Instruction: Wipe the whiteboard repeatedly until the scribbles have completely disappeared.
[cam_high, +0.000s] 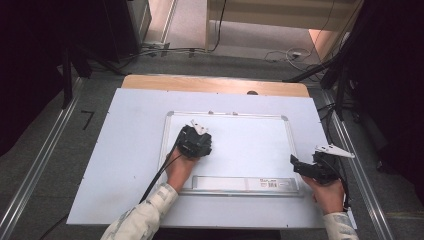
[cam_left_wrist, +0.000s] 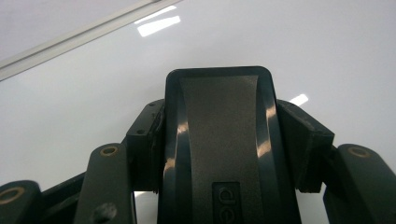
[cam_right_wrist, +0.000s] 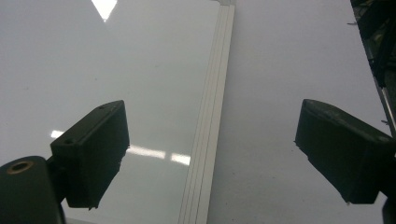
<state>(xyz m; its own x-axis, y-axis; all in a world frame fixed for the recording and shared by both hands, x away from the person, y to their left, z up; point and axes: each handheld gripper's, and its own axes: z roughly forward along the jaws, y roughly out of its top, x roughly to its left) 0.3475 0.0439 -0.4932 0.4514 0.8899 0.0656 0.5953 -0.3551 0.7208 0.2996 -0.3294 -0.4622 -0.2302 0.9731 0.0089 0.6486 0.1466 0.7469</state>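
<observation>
Roughly, then, notes from the tabletop:

Held thing: black eraser block (cam_left_wrist: 219, 144), clamped between the jaws of the left tongs (cam_high: 195, 142), over the left part of the whiteboard (cam_high: 240, 145).
Long axis: in the left gripper view the block runs straight out along the jaws, its rounded end pointing away from the camera toward the board; embossed lettering shows near its lower end.
Facing: broad textured back toward the camera; whether its underside touches the board cannot be told.
Left tongs state: closed on the eraser block, pads pressing both its long sides.
Left hand: wraps the tongs from below in the high view; a black cable (cam_high: 160, 175) trails from them toward the person across the board's lower left corner.
Right tongs (cam_high: 305, 167): jaws spread wide, nothing between them; they sit over the board's right edge, pointing left toward the board.
Board frame (cam_right_wrist: 210, 140): pale metal strip running up between the open jaws in the right gripper view, shiny board on one side, matte sheet on the other.
Board lie: long axis left to right on the tabletop (cam_high: 130, 165); pen tray (cam_high: 245, 184) along the near edge, with a small label on it.
Obstructions: board surface between the two tongs is bare, with light glare only.
Beyond: wooden table edge (cam_high: 215, 84) at the far side, cables on the floor (cam_high: 280, 54).
</observation>
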